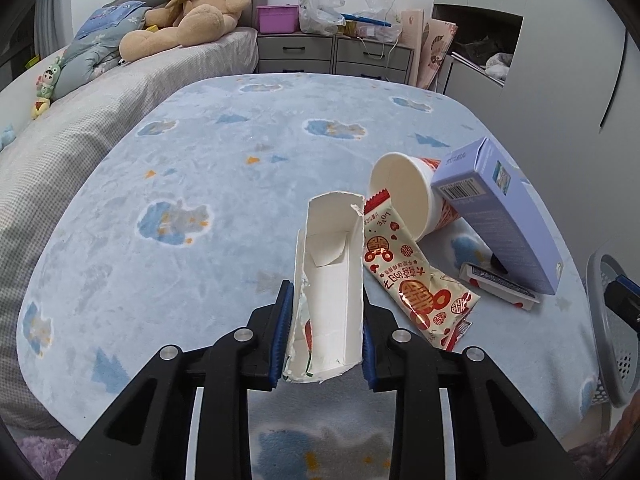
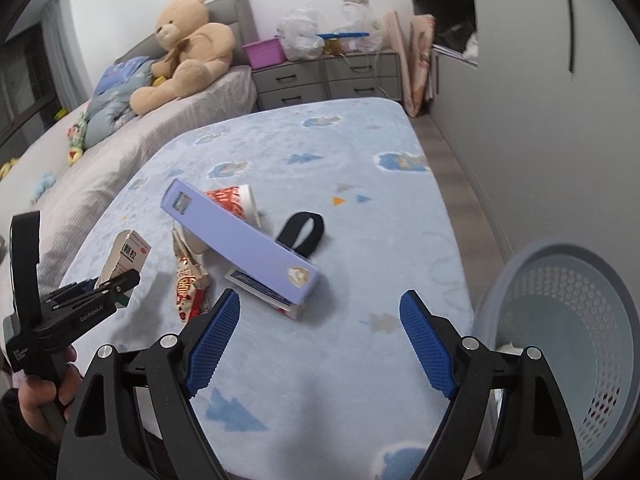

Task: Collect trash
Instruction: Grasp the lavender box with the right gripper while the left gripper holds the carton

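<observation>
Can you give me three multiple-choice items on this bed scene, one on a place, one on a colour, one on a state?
1. Where does the basket stand?
A. beside the blanket's edge, off the bed
B. on the pillow
C. on the dresser

2. What colour is the long box leaning on the paper cup?
A. green
B. lilac
C. black

3. How is the left hand-held gripper?
A. wide open, empty
B. shut on the torn white carton
C. shut on a spoon

Answers: 1 A, the right wrist view shows it past the blanket; 2 B, its sides are lilac; 3 B, both pads press the carton.
</observation>
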Demonstrator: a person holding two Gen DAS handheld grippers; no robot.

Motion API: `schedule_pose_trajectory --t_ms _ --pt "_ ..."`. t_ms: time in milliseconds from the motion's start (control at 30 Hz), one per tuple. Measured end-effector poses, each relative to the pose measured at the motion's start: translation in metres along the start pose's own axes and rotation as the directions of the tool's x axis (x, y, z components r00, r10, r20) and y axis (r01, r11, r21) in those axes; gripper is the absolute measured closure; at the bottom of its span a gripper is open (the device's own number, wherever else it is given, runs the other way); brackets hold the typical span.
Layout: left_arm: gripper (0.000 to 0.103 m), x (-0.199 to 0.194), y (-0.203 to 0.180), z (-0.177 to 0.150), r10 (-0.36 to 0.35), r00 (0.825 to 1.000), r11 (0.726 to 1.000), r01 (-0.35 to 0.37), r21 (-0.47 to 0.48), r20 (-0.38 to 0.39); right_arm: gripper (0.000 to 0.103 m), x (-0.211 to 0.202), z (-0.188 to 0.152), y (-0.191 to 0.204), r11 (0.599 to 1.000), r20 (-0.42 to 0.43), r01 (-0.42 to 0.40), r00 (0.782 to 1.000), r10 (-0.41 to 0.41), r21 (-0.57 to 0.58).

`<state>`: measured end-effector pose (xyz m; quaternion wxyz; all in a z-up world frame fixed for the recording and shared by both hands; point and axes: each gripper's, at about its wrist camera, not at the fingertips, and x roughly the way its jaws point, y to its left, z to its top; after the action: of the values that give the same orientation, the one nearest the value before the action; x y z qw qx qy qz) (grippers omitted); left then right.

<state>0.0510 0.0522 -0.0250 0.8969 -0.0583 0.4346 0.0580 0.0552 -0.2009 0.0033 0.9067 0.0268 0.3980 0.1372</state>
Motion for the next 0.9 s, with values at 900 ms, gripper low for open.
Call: schedule_pose_trajectory --t_ms 900 --pt "0.074 0.01 0.002 0.001 -0.011 1.0 1.0 0.011 -0.01 -0.019 0.024 0.079 0.027 0.048 0.96 -0.065 -0.029 0.998 0.012 -0.279"
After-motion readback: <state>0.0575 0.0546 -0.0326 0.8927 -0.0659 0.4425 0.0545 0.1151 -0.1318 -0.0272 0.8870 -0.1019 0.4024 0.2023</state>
